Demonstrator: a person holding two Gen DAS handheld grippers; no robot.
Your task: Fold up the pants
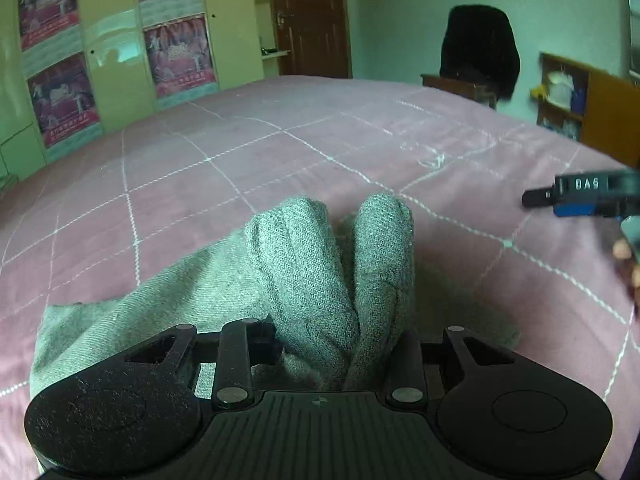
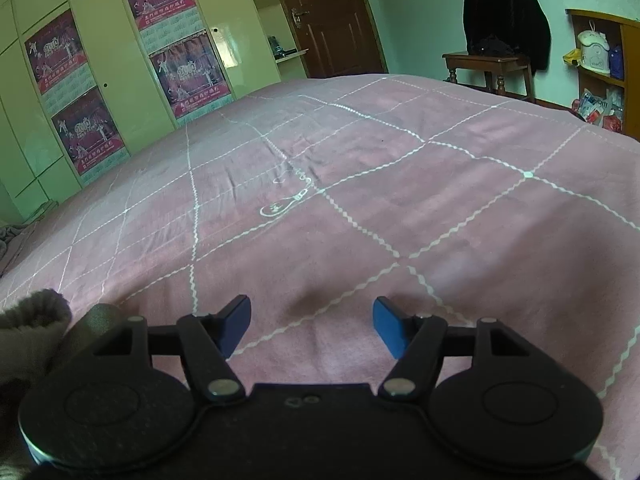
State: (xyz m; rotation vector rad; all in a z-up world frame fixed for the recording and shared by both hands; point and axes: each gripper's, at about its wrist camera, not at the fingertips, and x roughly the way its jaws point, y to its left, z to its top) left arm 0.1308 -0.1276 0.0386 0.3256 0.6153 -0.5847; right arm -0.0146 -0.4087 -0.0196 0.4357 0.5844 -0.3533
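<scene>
Bedroom: pink quilted bed [image 2: 360,152] with white stitched grid, green wardrobe [image 2: 100,60] behind, brown door [image 2: 328,12], dark garment over a chair [image 2: 504,20].
Pants: grey woven pants [image 1: 312,264] bunched in two thick folds at the near edge of the bed, the rest trailing left and flat on the cover.
Left claw: left claw [image 1: 340,340] clamped narrow on the pants; its fingers are buried in the cloth.
Right claw: right claw [image 2: 312,326] wide apart, nothing between the blue pads [image 2: 386,326], low over bare cover just right of the pants.
Risk: the thick bunch may slip free if tugged; layers could drag unevenly, leaving a crooked fold.
Hidden: waistband, legs' ends and how many layers are pinched cannot be told; the cloth is cut off at the frame's edge in the right view.
</scene>
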